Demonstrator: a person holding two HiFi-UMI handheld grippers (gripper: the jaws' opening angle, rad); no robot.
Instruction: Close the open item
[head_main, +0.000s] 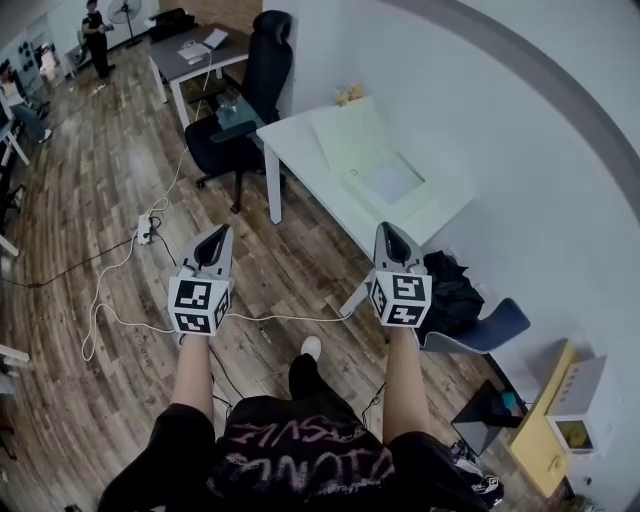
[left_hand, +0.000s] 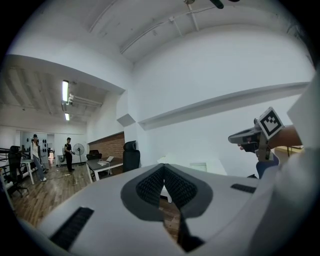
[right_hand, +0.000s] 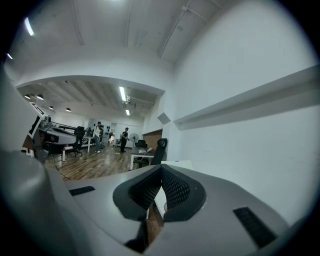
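Note:
On the white table (head_main: 300, 150) by the wall lies a flat white box (head_main: 392, 185) with its lid (head_main: 350, 135) standing open behind it. Both grippers are held level over the wooden floor, short of the table. My left gripper (head_main: 213, 232) is shut and empty; in the left gripper view its ribbed pads meet at the tip (left_hand: 163, 166). My right gripper (head_main: 388, 230) is nearer the table's corner, also shut with nothing in it (right_hand: 161, 167). The left gripper view shows the right gripper (left_hand: 250, 136) off to the right and the open box (left_hand: 197, 166) far ahead.
A black office chair (head_main: 245, 100) stands at the table's far end beside a dark desk (head_main: 195, 55). A black bag (head_main: 450, 290) and a blue chair (head_main: 480, 330) sit right of me. A power strip (head_main: 145, 230) and cables cross the floor. A person (head_main: 97, 35) stands far back.

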